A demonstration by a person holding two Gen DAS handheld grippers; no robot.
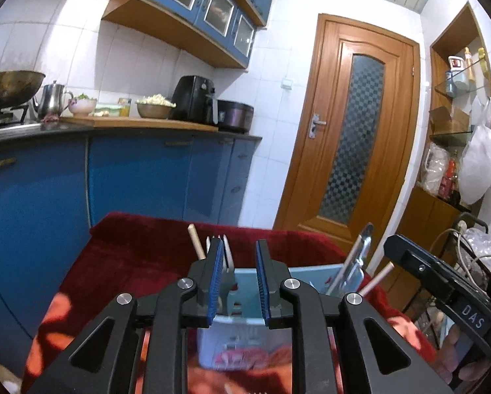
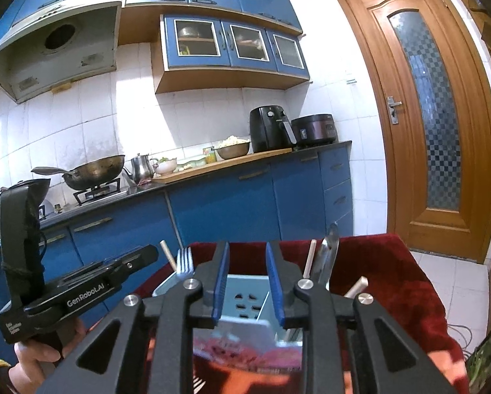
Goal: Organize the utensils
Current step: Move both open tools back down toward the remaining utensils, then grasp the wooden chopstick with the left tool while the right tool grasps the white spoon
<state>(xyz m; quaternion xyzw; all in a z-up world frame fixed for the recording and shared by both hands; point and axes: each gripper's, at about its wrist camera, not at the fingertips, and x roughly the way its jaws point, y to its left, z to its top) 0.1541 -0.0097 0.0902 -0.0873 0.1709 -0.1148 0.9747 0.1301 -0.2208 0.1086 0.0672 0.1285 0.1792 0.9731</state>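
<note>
A light-blue utensil caddy (image 1: pixel 245 282) (image 2: pixel 245 290) stands on a red cloth just beyond both grippers. Its left compartment holds a fork (image 1: pixel 225 251) (image 2: pixel 184 259) and a wooden stick (image 1: pixel 195 243) (image 2: pixel 166 252). Its right compartment holds a metal spoon (image 1: pixel 365 241) (image 2: pixel 329 249) and pale chopsticks (image 1: pixel 377 280) (image 2: pixel 309 257). My left gripper (image 1: pixel 239 244) is open, its blue pads apart with nothing between them. My right gripper (image 2: pixel 247 246) is open and empty too. The two grippers sit side by side, each visible at the edge of the other's view.
The red cloth (image 1: pixel 130 262) covers the table. Behind it runs a counter with blue cabinets (image 2: pixel 232 203), a wok (image 2: pixel 94 170), a kettle (image 2: pixel 142 165) and an air fryer (image 2: pixel 268 128). A wooden door (image 2: pixel 423 115) stands at the right. A hand (image 2: pixel 38 358) grips the left gripper's handle.
</note>
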